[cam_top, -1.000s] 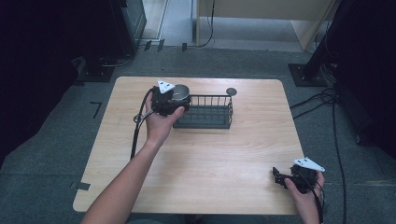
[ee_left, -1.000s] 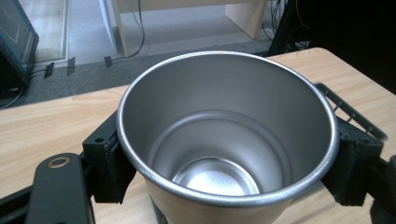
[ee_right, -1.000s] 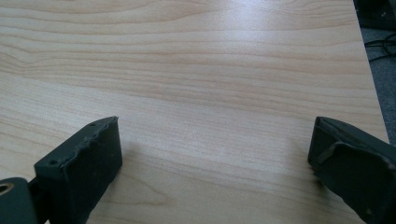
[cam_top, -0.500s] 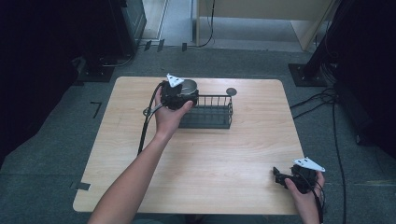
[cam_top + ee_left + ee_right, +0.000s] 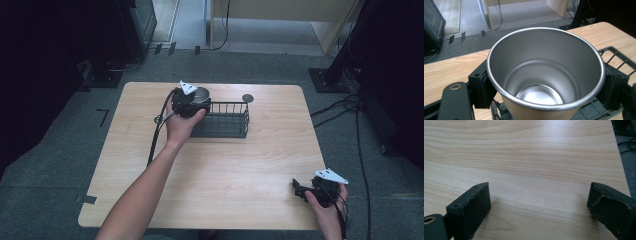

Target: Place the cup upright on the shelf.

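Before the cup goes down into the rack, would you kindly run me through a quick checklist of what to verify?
1. Left gripper grips the metal cup on both sides: ok.
2. Cup upright and empty: ok.
3. Cup over the left end of the wire rack: ok.
4. Rack bay beneath the cup free: cannot tell, the cup hides it.
5. Right gripper open, well away at the near right table corner: ok.
6. Small dark disc behind the rack, out of the way: ok.

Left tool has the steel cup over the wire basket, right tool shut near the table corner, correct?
Not quite. The right tool is open, jaws wide apart with nothing between them, as the right gripper view shows. The left tool does hold the steel cup over the wire basket.
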{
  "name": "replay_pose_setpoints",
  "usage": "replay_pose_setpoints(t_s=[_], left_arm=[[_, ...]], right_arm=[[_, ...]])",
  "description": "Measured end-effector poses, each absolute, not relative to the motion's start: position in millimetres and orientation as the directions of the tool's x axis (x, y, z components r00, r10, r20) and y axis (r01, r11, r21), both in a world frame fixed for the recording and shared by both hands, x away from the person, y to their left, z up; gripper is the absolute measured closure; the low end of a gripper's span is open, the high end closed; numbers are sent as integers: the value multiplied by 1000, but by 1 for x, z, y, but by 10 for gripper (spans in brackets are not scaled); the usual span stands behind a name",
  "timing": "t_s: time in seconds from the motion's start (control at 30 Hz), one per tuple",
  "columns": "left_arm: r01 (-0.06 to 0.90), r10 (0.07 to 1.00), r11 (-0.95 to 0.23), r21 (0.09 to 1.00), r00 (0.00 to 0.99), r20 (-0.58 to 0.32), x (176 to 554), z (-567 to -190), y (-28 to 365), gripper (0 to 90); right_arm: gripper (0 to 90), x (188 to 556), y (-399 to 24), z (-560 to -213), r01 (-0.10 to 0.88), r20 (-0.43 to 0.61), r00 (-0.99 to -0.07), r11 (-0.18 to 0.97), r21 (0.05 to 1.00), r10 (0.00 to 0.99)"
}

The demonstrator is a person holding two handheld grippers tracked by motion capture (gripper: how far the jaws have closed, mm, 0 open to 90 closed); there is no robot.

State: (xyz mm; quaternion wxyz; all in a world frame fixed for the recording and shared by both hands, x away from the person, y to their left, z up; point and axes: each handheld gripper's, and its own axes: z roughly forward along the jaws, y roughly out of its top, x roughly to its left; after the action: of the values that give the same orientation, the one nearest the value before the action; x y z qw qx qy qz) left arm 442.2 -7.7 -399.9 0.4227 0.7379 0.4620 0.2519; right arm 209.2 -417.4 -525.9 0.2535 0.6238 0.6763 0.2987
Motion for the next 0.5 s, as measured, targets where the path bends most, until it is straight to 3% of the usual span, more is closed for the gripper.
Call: replay_pose_setpoints(t_s=[0.5], left_arm=[[515,899,-227,827,437,-25,445,-424,-2,192]], right_arm=[[44,209,-417,-526,692,30,-93,43,720,995]])
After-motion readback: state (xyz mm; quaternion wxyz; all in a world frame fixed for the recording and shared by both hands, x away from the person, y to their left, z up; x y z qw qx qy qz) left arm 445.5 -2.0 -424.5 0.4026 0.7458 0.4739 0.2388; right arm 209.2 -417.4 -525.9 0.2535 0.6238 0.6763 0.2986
